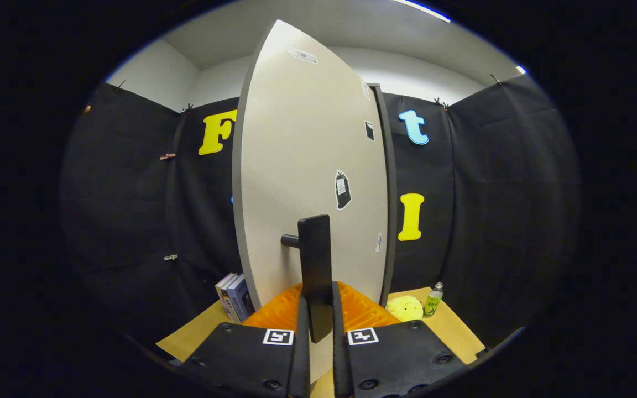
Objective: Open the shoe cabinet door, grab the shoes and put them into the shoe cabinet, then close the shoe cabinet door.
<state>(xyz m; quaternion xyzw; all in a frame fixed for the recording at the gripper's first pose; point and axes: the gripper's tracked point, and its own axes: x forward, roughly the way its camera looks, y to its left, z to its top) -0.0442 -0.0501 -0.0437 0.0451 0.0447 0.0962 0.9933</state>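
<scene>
The shoe cabinet's pale door (307,166) stands partly swung out, its edge turned toward me, with several small stickers on its face. A dark bar handle (315,265) stands off the door on a short post. My gripper (317,309) is shut on the lower part of that handle, both fingers pressing its sides. The dark side of the cabinet (389,193) shows behind the door's hinge edge.
Several books (233,296) stand on the wooden floor board (451,326), beyond the door's free edge. A yellow plush toy (405,307) and a small green bottle (433,301) sit by the cabinet's hinge side. Black cloth walls close the booth all round.
</scene>
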